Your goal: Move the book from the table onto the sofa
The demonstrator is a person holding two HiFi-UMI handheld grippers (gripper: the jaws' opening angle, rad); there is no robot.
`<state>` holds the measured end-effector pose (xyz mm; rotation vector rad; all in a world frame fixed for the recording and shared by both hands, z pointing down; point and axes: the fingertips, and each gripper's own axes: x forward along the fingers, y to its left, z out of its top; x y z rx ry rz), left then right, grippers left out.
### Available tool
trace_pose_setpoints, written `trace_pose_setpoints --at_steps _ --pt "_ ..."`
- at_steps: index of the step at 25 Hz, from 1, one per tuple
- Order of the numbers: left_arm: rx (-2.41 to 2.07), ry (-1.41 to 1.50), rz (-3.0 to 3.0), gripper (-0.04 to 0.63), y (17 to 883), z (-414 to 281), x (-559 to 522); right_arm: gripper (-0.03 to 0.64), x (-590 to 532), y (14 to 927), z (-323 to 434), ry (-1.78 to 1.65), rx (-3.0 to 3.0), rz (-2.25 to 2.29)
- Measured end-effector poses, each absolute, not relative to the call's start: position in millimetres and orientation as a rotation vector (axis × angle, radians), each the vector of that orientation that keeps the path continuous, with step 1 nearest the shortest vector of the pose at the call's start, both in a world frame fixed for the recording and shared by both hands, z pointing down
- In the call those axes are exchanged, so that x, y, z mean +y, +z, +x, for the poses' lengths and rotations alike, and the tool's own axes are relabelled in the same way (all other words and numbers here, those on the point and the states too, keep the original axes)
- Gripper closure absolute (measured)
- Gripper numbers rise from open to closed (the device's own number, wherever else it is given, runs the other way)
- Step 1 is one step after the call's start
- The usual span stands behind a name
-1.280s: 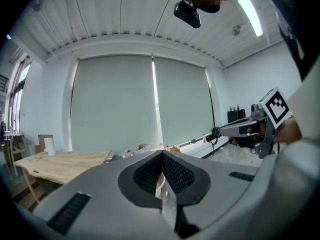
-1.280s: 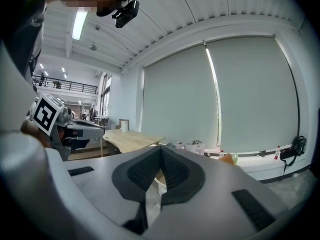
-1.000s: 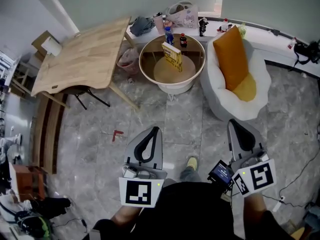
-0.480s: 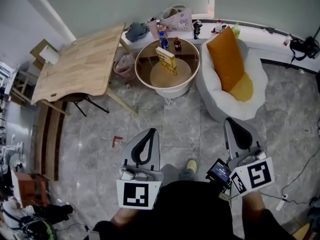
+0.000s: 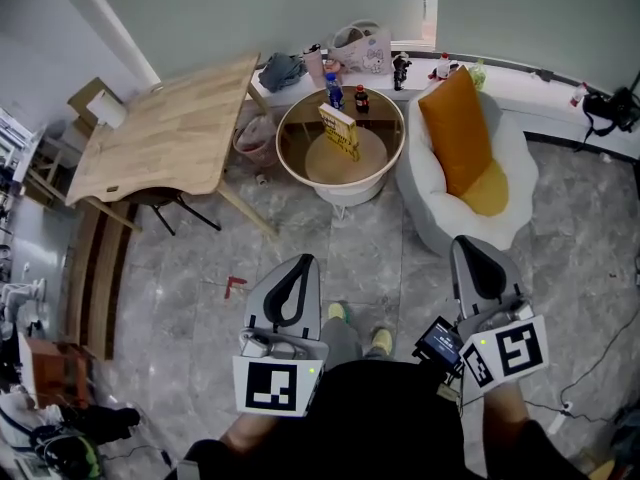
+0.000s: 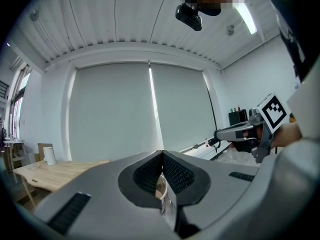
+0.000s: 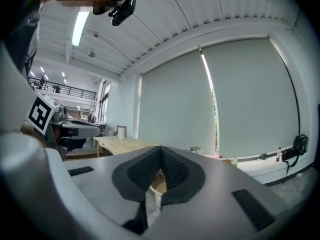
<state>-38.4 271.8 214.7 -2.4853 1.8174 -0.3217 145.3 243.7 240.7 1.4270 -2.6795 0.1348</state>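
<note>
Book (image 5: pixel 341 131) stands untouched mid table (image 5: pixel 286 153), as we find left gripper (image 5: pixel 302 268) and right gripper (image 5: pixel 472 253) closed on nothing, well apart from it

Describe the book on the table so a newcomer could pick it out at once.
Between the light wooden desk and the white sofa with its orange cushion sits a round white-rimmed table. On its wooden top the yellow book stands on edge, in front of a blue-labelled bottle and a dark red-capped bottle; it is the only flat yellow thing there.

Yellow book (image 5: pixel 340 129), orange cushion (image 5: pixel 456 131), white sofa (image 5: pixel 512 160)
</note>
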Motion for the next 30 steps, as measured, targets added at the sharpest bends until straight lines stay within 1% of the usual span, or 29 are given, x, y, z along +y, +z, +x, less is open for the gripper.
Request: trace_pose_setpoints --at_steps 14,22,30 --pt "1.866 -0.262 -2.469 0.589 213 -70 265 0.607 231 240 110 0.095 -2.688 1.357" --pt "1.902 -0.26 -2.472 0.589 221 -97 238 0.607 202 243 78 0.071 -2.678 1.304" --pt "1.878 -0.257 -2.499 0.589 223 -105 208 0.607 174 246 70 0.092 -2.659 1.322"
